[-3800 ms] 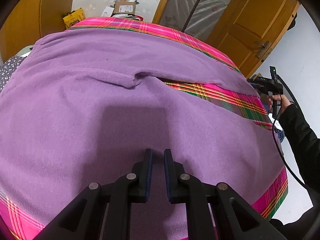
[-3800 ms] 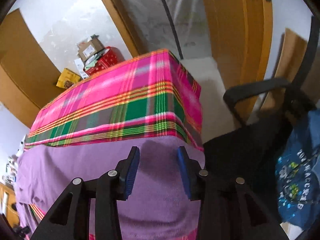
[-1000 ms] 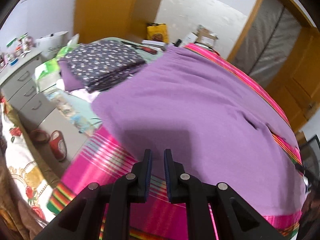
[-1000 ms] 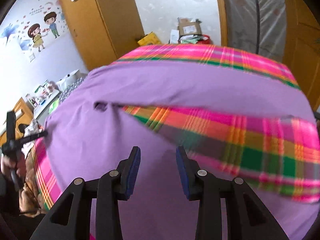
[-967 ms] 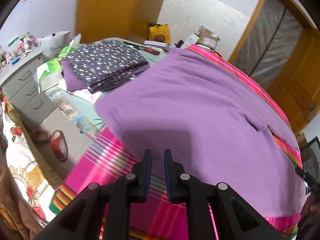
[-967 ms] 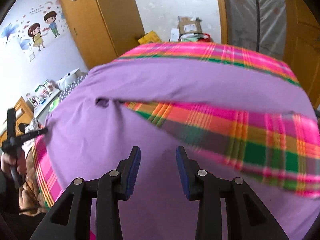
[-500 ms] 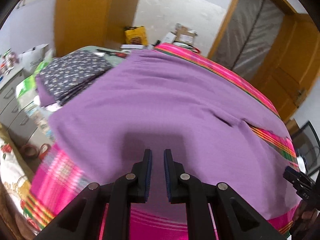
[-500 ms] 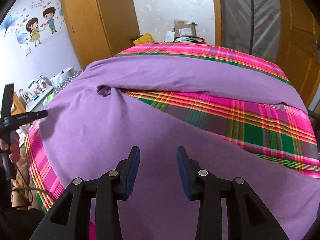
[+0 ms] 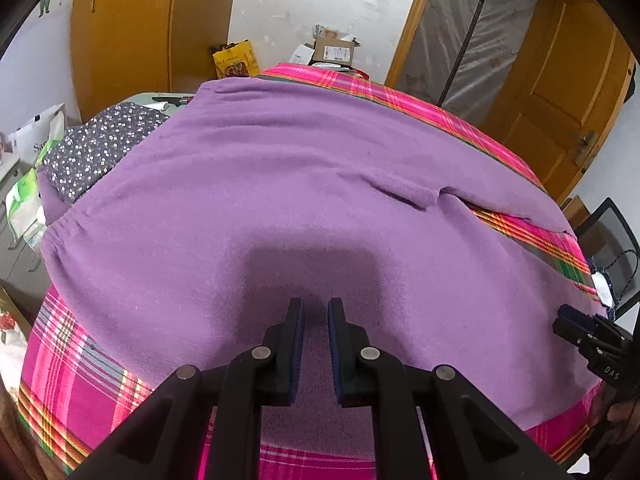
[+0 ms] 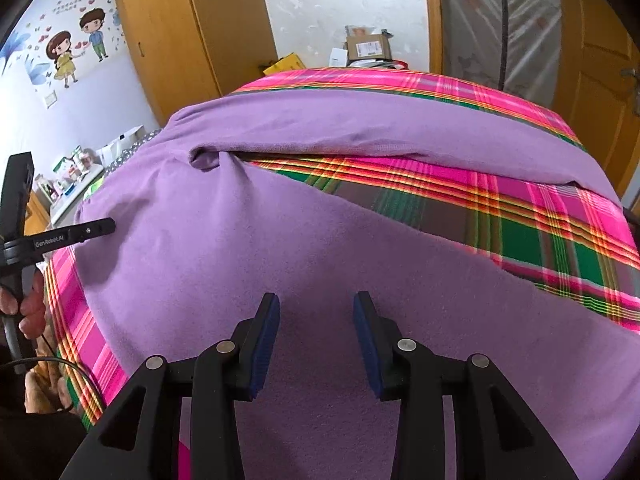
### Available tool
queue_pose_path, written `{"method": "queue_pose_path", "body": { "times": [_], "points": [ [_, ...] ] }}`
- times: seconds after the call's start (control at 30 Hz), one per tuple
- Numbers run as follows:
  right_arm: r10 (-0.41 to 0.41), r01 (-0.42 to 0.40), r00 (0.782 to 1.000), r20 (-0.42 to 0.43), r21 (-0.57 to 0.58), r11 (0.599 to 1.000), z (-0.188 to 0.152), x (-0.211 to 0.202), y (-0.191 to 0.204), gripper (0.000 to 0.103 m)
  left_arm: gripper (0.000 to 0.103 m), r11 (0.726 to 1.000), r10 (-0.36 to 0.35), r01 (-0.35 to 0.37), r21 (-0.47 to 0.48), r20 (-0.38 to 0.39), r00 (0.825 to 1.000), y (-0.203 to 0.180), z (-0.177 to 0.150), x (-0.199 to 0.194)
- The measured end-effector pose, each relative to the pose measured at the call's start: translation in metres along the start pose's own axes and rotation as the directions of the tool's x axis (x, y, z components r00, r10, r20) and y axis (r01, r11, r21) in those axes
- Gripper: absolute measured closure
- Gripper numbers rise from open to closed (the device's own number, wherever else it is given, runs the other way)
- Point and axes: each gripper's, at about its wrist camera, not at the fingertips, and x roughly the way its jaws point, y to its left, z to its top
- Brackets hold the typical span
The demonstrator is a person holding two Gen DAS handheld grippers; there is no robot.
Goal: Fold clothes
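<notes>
Purple trousers (image 9: 256,184) lie spread flat on the pink plaid cloth (image 9: 76,376) of the table, waist to the left, two legs running right with plaid showing between them (image 10: 460,200). My left gripper (image 9: 316,312) hovers over the near leg close to the waist, its jaws nearly closed with a narrow gap and nothing between them. My right gripper (image 10: 316,308) is open and empty above the near leg of the trousers (image 10: 320,248). The right gripper also shows at the right edge of the left wrist view (image 9: 588,340).
A folded dark dotted garment (image 9: 100,148) lies at the far left beyond the waist. Boxes (image 9: 332,50) stand behind the table's far end. Wooden doors (image 9: 560,92) and a wardrobe (image 9: 124,32) line the walls. A black chair (image 9: 612,240) stands to the right.
The left gripper has swung right, from the table's left edge back over the trousers. The right gripper's view shifted slightly over the near leg. Both jaws keep the same spacing.
</notes>
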Motion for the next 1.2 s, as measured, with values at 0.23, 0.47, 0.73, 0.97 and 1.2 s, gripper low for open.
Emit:
{"method": "queue_pose_path", "body": {
  "times": [0.23, 0.47, 0.73, 0.97, 1.2],
  "points": [
    [0.017, -0.018, 1.0, -0.015, -0.05, 0.999, -0.001, 0.002, 0.008, 0.044, 0.092, 0.999, 0.023, -0.023, 0.033, 0.006, 1.0, -0.005, -0.002, 0.001],
    [-0.011, 0.01, 1.0, -0.021, -0.078, 0.997, -0.002, 0.004, 0.014, 0.043, 0.092, 0.999, 0.047, -0.048, 0.008, 0.033, 0.998, 0.016, 0.002, -0.009],
    [-0.051, 0.045, 0.998, -0.036, -0.14, 0.989, -0.002, 0.008, 0.027, 0.032, 0.092, 0.997, 0.079, -0.079, -0.025, 0.03, 0.996, 0.04, -0.001, -0.012],
    [-0.038, 0.035, 0.999, -0.035, -0.071, 0.997, 0.019, 0.011, 0.028, 0.044, 0.092, 0.998, 0.058, -0.057, -0.025, 0.04, 0.998, 0.041, -0.003, -0.013],
    [-0.021, 0.015, 0.999, -0.025, -0.219, 0.976, 0.078, 0.043, 0.036, 0.044, 0.092, 0.998, 0.049, -0.047, -0.032, 0.05, 0.998, 0.042, -0.005, -0.013]
  ]
}}
